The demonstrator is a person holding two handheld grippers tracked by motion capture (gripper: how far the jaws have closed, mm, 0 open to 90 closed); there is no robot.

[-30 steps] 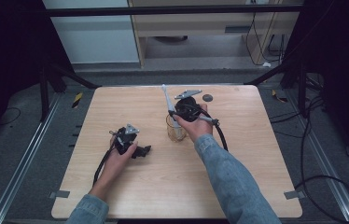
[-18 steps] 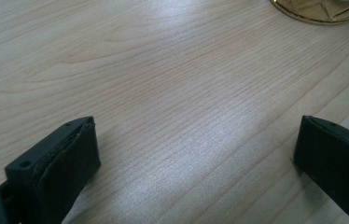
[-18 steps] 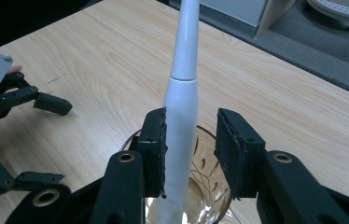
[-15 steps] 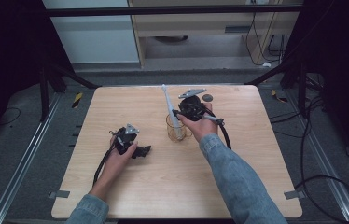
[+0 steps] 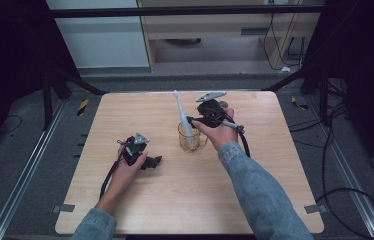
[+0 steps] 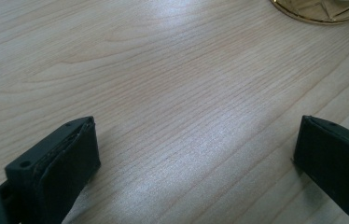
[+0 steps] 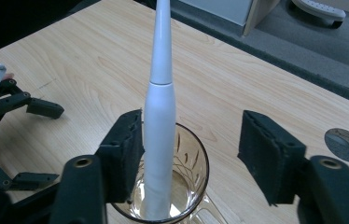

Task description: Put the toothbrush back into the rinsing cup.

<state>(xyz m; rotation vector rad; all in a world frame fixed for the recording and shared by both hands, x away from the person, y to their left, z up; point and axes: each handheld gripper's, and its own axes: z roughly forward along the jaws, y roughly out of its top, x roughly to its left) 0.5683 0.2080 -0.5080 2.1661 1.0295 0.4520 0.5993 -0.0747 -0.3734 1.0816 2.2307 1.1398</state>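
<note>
Right gripper (image 7: 189,158) is hovering over the clear amber-tinted glass cup (image 7: 182,186) near the middle of the light wooden table (image 5: 255,195). Its jaws have just been opening and are now standing about half apart. The slim white electric-toothbrush-style wand (image 7: 159,116) is standing in the cup, leaning toward the far edge of the table in the high view (image 5: 184,117). In the right gripper view the wand is sitting between the jaws, right against the left pad; the right pad is well clear of it, so nothing is clamping it. Whether the left pad is actually touching the wand or just sitting beside it is hard to call from this angle.

Left gripper (image 5: 147,159) is resting low on the table to the left of the cup (image 5: 191,137), held in the person's left hand (image 5: 127,167). In the left gripper view its jaws (image 6: 193,154) are standing wide apart with bare wood between them, gripping nothing; the gold-looking rim of the cup (image 6: 324,8) is showing at the top right, well apart from the jaws.

A small round grey disc (image 7: 345,144) is lying on the table beyond the right jaw.
</note>
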